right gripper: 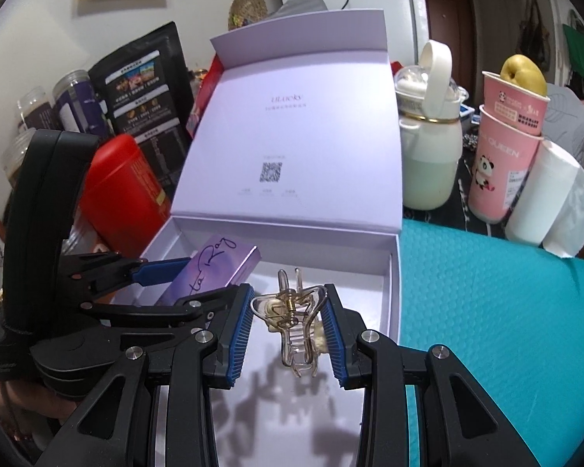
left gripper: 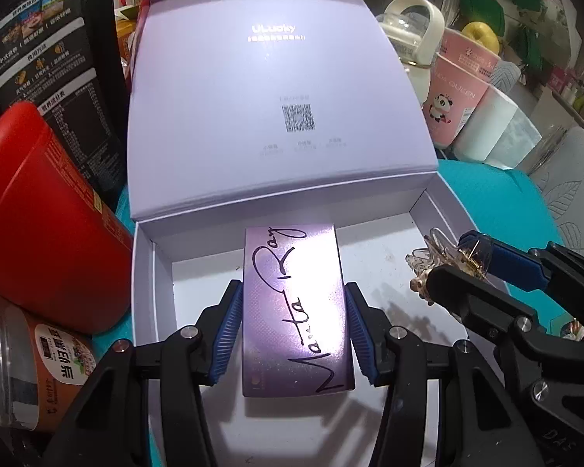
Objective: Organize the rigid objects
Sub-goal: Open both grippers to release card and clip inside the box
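A white gift box (left gripper: 146, 280) (right gripper: 393, 292) stands with its lid (left gripper: 276, 89) (right gripper: 292, 132) raised at the back. My left gripper (left gripper: 294, 325) is shut on a purple "Manta Ray" carton (left gripper: 296, 311) (right gripper: 210, 268), held over the box's white floor, blue pads on its two long sides. My right gripper (right gripper: 288, 334) is shut on a clear hair claw clip (right gripper: 292, 319) (left gripper: 440, 260) with a gold spring, above the box's right half. In the left wrist view the right gripper (left gripper: 459, 260) comes in from the right.
A red canister (left gripper: 39, 214) (right gripper: 124, 186) and a black food pouch (left gripper: 46, 46) crowd the box's left side. A jar (left gripper: 27, 358) sits at the near left. A white kettle (right gripper: 432, 148), pink cups (right gripper: 502, 155) and a paper roll (right gripper: 545, 198) stand right of the lid. A teal mat (right gripper: 506, 311) covers the table.
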Demonstrator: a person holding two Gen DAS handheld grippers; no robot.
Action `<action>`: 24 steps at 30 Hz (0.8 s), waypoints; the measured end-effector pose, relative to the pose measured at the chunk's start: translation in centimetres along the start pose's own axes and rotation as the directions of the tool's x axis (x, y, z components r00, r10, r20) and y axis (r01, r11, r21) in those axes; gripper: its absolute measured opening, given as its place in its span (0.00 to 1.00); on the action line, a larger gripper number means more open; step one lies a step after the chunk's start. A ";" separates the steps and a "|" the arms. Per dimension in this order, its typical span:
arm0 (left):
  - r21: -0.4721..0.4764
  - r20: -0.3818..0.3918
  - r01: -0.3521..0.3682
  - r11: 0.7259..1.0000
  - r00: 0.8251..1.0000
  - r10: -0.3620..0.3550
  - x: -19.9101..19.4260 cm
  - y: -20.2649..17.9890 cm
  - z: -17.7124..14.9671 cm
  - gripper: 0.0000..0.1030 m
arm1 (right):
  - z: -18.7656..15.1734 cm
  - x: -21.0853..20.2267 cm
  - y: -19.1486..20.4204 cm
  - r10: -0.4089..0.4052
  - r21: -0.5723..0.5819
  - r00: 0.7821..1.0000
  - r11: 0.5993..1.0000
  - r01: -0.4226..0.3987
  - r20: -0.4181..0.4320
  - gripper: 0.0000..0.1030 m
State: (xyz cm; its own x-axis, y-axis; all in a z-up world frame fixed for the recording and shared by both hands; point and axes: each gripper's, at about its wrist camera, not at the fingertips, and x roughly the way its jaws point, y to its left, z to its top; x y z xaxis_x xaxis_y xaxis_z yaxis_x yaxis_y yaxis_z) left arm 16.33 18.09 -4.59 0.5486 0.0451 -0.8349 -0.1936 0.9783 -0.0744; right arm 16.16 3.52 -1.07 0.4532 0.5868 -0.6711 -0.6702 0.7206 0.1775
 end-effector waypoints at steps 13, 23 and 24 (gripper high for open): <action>-0.003 -0.035 -0.049 0.999 0.998 0.049 1.3 -0.7 0.2 0.50 | -0.1 0.9 0.0 -0.049 -0.011 0.998 0.999 0.049 -0.029 0.34; -0.018 -0.085 -0.045 0.999 0.995 0.043 1.8 -0.8 0.5 0.53 | 0.0 -0.1 -0.6 -0.084 0.035 0.996 0.996 0.085 -0.019 0.57; -0.016 -0.082 -0.048 0.999 0.996 0.046 1.6 -0.8 0.5 0.62 | 0.1 -0.4 -0.7 -0.086 0.040 0.996 0.995 0.087 -0.015 0.57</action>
State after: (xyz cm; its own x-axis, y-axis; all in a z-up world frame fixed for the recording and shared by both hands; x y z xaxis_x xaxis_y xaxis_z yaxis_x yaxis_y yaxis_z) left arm 17.83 17.47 -5.62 0.4709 0.0736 -0.8791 -0.2329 0.9715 -0.0434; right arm 16.55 2.82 -0.86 0.5003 0.5168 -0.6947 -0.6040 0.7832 0.1476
